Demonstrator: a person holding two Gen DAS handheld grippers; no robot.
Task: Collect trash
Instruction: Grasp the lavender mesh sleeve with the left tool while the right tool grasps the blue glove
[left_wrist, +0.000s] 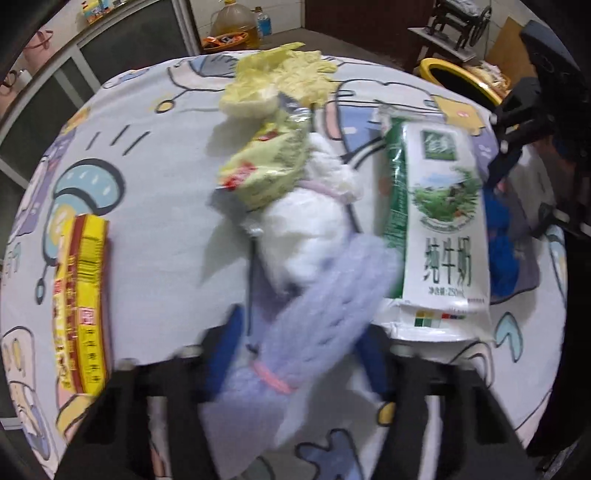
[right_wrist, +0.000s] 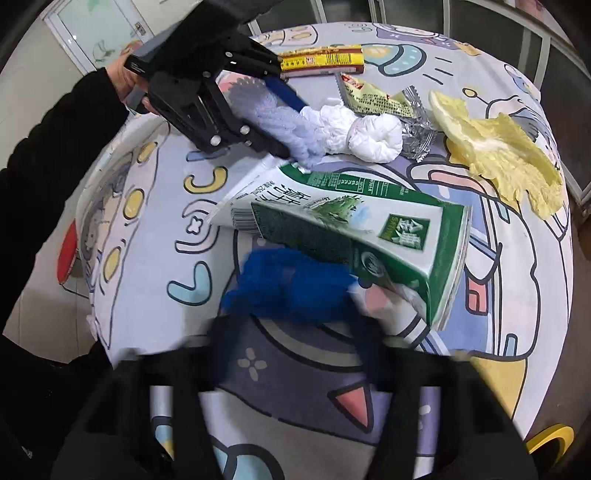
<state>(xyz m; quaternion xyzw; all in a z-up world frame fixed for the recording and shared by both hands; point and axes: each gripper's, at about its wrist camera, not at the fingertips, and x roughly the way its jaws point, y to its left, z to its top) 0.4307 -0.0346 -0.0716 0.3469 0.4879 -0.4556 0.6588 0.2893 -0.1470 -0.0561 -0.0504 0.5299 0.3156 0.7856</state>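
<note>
Trash is spread over a round table (right_wrist: 155, 266) w/ a cartoon-print cloth. Left gripper (left_wrist: 295, 354) has its blue fingers closed around a pale lilac mesh puff (left_wrist: 317, 306), which has a pink band near its base and sits right up against a wad of white tissue (left_wrist: 306, 236). A crumpled yellow-green snack wrapper (left_wrist: 266, 166) touches the tissue's far end, and a cabbage leaf (left_wrist: 284, 74) lies beyond that. Flattened green/white milk carton (left_wrist: 439, 229) lies just beside the tissue on the right; a yellow/red box (left_wrist: 83, 306) is well apart on the left. Right gripper (right_wrist: 291, 332) is at a dark blue mesh puff (right_wrist: 288, 288) next to the carton, but it's too blurry, can't tell if the fingers are pinching it or not.
</note>
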